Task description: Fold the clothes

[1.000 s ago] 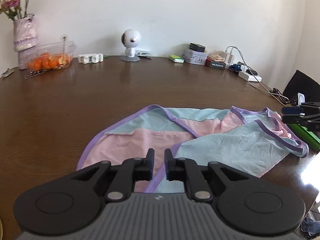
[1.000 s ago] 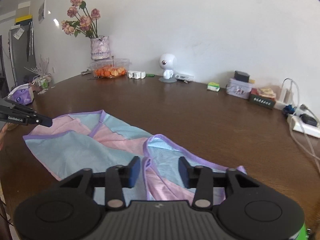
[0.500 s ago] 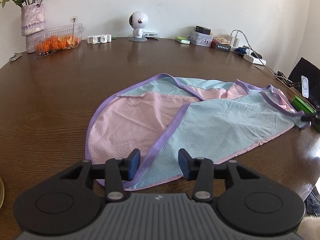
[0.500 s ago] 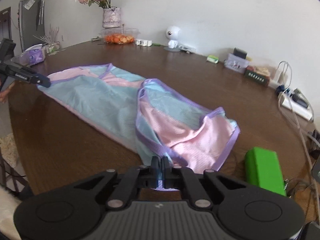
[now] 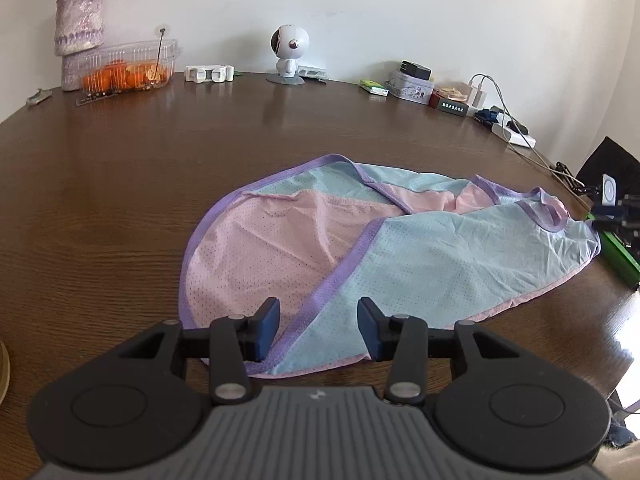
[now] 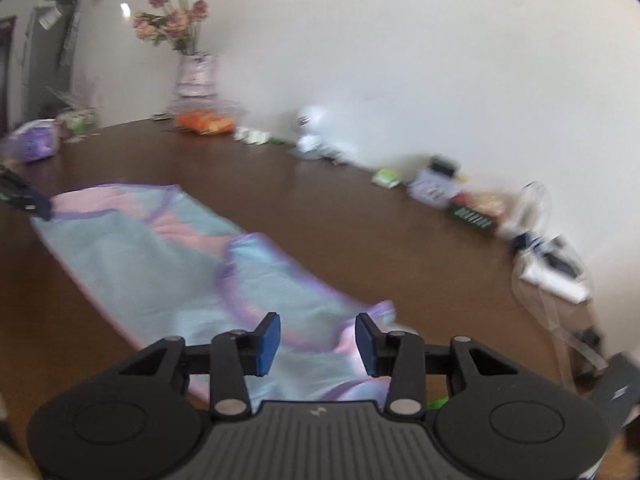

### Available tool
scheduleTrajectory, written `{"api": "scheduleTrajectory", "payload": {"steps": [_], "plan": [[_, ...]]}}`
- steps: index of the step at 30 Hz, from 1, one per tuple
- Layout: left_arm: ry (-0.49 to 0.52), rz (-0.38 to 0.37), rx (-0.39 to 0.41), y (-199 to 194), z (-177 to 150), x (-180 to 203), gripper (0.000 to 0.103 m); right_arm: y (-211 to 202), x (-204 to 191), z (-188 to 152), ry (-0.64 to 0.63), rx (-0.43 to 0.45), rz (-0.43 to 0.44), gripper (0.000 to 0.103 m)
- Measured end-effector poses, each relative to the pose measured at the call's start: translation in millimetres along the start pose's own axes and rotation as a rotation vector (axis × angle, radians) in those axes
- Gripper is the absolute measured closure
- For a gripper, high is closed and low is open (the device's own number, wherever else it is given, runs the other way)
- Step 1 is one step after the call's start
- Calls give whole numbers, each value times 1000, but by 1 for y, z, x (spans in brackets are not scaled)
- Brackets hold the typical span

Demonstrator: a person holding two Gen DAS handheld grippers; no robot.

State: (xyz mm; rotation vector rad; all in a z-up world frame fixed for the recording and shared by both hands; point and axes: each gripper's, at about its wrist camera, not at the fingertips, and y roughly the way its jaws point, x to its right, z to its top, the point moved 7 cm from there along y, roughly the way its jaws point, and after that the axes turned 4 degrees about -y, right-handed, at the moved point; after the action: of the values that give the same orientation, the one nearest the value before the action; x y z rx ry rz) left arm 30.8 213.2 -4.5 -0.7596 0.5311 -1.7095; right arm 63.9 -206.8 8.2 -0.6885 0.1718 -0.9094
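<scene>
A pink and light-blue mesh garment (image 5: 360, 248) with purple trim lies spread flat on the brown wooden table (image 5: 160, 160). My left gripper (image 5: 318, 330) hovers open over its near hem, with a purple seam running beneath the gap and neither pad pressing on it. In the blurred right wrist view the same garment (image 6: 160, 264) stretches away to the left. My right gripper (image 6: 317, 342) is above its near end, jaws opening, cloth under the gap but not pinched. Each gripper shows in the other's view: the right gripper (image 5: 616, 216) at the far right, the left gripper (image 6: 24, 200) at the far left.
Along the far table edge stand a vase of flowers (image 5: 78, 28), a clear box of oranges (image 5: 128, 68), a small white camera figure (image 5: 288, 50), small boxes (image 5: 412, 82) and a power strip with cables (image 5: 516, 134). A green block (image 5: 618, 254) lies by the garment's right end.
My left gripper went from nearly shut to open above the near hem. My right gripper closed to shut at the garment's edge, then opened again and shifted over the cloth.
</scene>
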Motion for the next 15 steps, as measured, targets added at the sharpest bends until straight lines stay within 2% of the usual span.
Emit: {"api": "scheduleTrajectory", "payload": {"steps": [1,2,5,7,9,10,11,12,14,15], "plan": [[13,4,-7,2,-2,1,60,3,-2,-9,3,-22,-1,87],[29,9,-10,3,-4,2,60,6,-2,-19,8,-43,-9,88],[37,7,-8,1,-5,1,60,4,19,-42,135,-92,-62,90],[10,-22,-7,-3,-3,-2,60,-6,20,-35,180,-61,-75,84],[-10,-57,10,-4,1,-3,60,-8,7,-16,188,11,-34,84],[-16,-72,9,-2,3,-3,61,-9,-1,-6,191,47,-11,79],[-15,-80,0,0,3,-2,64,-1,-10,3,184,53,19,73],[-10,-83,-12,3,3,-1,73,8,-20,11,176,54,50,71],[0,-81,-36,7,0,0,83,28,-36,16,121,23,26,72],[5,-68,-41,7,-2,-1,83,37,-42,16,87,9,0,72]]}}
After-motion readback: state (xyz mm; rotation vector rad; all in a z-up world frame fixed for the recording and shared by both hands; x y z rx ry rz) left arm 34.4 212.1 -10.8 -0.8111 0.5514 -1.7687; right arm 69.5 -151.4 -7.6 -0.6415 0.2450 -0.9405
